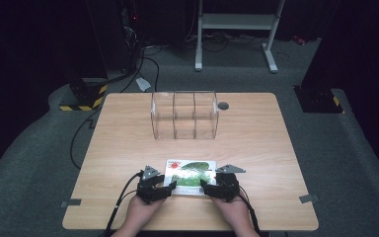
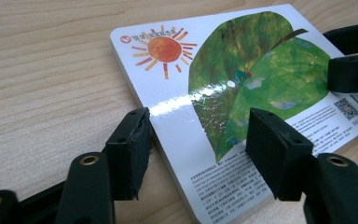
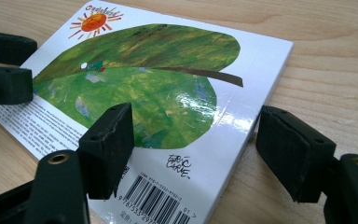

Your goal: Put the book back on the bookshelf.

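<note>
Book [image 1: 191, 177] lies flat on the wooden counter [image 1: 256, 138], back cover up, at the near edge between the two claws. Left claw [image 1: 169, 189] sits at its left short edge, right claw [image 1: 205, 186] at its right short edge.

High view adds context the claw cams lack: a clear plastic organizer [image 1: 184, 115] with compartments stands well beyond both claws toward the far side of the counter, and a small grey round disc [image 1: 223, 105] sits just right of it. Person's hands [image 1: 143, 212] come in from the bottom.

Left claw view [image 2: 196, 140]: jaws spread wide, released. One jaw is off the book's edge over bare counter, the other over the cover near the printed text. Sun graphic [image 2: 164, 48] and green leaf [image 2: 261, 70] are ahead of the claw; the other claw [image 2: 352, 72] shows at the far edge.

Right claw view [image 3: 193, 140]: also wide open, gripping nothing. One jaw is over the leaf artwork, the other off the book's side over the counter. Barcode [image 3: 156, 200] lies between the jaws, close in. Cannot tell whether either claw's pads touch the cover.
</note>
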`<state>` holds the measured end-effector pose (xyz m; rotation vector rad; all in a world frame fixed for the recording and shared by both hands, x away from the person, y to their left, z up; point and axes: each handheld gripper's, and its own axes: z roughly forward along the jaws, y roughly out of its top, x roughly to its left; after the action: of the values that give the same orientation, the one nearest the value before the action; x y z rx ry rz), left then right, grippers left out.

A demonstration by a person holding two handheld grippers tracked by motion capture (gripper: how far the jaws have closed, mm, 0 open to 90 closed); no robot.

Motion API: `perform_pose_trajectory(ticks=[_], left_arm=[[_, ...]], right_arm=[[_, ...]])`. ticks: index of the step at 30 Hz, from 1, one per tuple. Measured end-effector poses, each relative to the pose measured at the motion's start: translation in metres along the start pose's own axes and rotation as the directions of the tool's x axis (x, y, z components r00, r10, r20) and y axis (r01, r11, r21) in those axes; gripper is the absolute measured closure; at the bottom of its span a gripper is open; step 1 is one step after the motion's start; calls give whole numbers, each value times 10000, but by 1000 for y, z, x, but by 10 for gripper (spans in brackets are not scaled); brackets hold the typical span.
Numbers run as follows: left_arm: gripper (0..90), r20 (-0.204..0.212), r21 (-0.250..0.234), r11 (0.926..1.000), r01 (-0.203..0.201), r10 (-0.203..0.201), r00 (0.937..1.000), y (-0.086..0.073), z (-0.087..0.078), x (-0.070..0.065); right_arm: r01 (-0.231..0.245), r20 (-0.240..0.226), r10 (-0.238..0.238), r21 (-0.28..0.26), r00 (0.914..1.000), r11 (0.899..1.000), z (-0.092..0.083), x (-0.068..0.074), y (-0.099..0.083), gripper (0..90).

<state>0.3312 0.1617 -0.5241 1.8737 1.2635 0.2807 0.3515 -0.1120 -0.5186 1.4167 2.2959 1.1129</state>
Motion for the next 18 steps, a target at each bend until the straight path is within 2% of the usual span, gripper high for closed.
perform_pose_trajectory(ticks=[2,4,5,6,8,9,11,18], left_arm=[[399,224,-188,9988,444,-440,9988,-2,-1,3],[405,273,-192,9985,518,-513,9983,-2,-2,3],[406,282,-202,9985,508,-502,9983,-3,-2,3],[406,270,-208,9989,425,-420,9988,-3,-2,4],[417,245,-239,9987,452,-446,9987,-3,-3,3],[430,227,-262,9984,495,-489,9985,-3,-3,3],[459,165,-377,9981,483,-477,9987,-3,-4,3],[479,41,-857,9947,564,-563,9984,-3,-15,8]], right_arm=[[349,-132,-346,221,9993,9991,-7,1,-3,323],[448,-156,-444,247,9989,9987,-11,2,-5,323],[404,-235,-400,155,9989,9991,-17,2,-12,319],[404,-235,-400,155,9989,9991,-17,2,-12,319],[-35,-659,40,66,9978,10000,-18,-1,-18,328],[125,-752,-125,-6,9971,9999,-17,0,-19,317],[125,-519,-126,-23,9986,9999,-14,4,-17,284],[11,-488,-16,-103,9988,9999,-4,7,-9,255]])
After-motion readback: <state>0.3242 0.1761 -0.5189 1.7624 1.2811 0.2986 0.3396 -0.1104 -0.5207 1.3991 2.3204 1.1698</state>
